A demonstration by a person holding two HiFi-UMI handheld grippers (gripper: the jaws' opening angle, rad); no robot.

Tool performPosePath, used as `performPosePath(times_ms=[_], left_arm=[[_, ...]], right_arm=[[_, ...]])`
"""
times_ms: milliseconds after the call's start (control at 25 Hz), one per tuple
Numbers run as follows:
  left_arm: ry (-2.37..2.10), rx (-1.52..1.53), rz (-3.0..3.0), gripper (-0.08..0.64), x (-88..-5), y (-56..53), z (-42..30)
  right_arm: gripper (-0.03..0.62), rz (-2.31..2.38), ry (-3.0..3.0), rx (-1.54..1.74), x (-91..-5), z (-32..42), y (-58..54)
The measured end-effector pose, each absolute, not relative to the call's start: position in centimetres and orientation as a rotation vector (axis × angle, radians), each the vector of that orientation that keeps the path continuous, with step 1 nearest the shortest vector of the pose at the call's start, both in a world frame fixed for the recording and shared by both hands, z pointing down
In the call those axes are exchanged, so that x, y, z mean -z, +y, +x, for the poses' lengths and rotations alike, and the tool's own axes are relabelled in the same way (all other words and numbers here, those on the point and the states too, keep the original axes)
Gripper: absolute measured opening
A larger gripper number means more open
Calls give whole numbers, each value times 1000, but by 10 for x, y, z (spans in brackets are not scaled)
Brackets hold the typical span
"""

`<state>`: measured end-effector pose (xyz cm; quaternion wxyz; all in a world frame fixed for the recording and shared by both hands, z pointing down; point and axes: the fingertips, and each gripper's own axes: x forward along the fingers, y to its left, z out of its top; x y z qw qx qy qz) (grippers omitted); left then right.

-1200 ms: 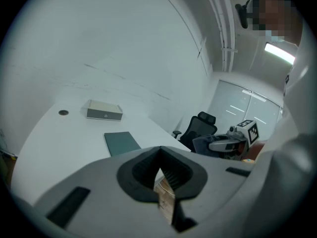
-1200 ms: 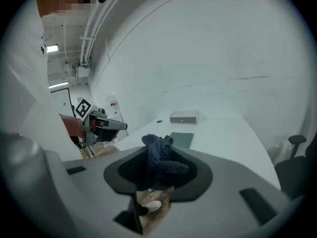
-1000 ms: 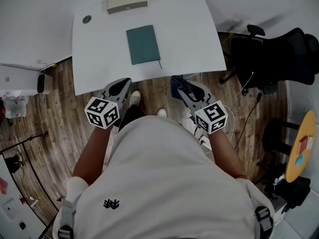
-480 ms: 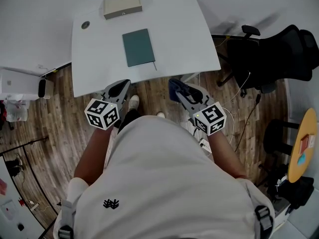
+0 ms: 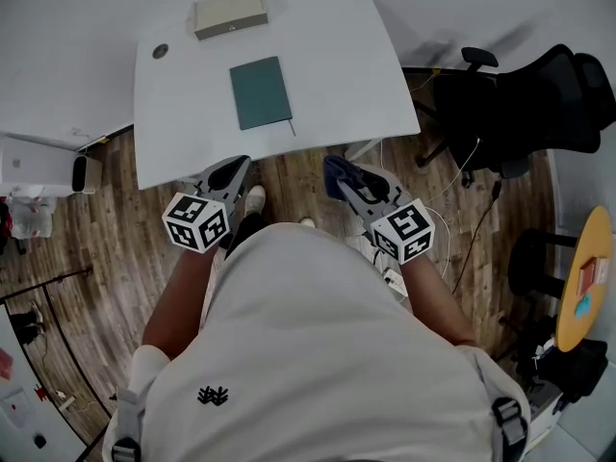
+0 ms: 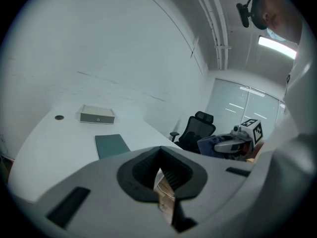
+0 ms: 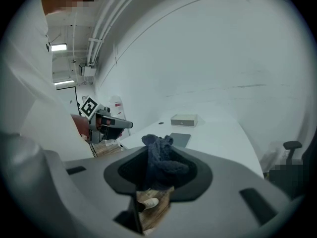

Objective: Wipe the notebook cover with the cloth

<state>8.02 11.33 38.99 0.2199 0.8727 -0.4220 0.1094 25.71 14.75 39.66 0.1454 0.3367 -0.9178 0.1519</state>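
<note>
On the table (image 5: 337, 65), notebook (image 5: 260, 92) lies beyond left claw (image 5: 231, 168), clenched, and right claw (image 5: 346, 182) grasping cloth (image 7: 158, 157).

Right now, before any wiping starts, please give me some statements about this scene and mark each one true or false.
1. The right hand-held gripper grips the dark blue cloth. True.
2. The cloth touches the notebook cover. False: it is held apart from it, off the table's near edge, over the wooden floor.
3. The notebook lies closed on the white table. True.
4. The left hand-held gripper grips the beige box. False: its jaws are together on nothing; the box sits on the table beyond the notebook.
</note>
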Motion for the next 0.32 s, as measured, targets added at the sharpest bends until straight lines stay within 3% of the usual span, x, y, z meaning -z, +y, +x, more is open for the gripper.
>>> performPosePath(times_ms=[320], left_arm=[[-1246,-324,2371,6,-387,123,47]], right_arm=[[121,858,-2691,-409,-398,220,141]])
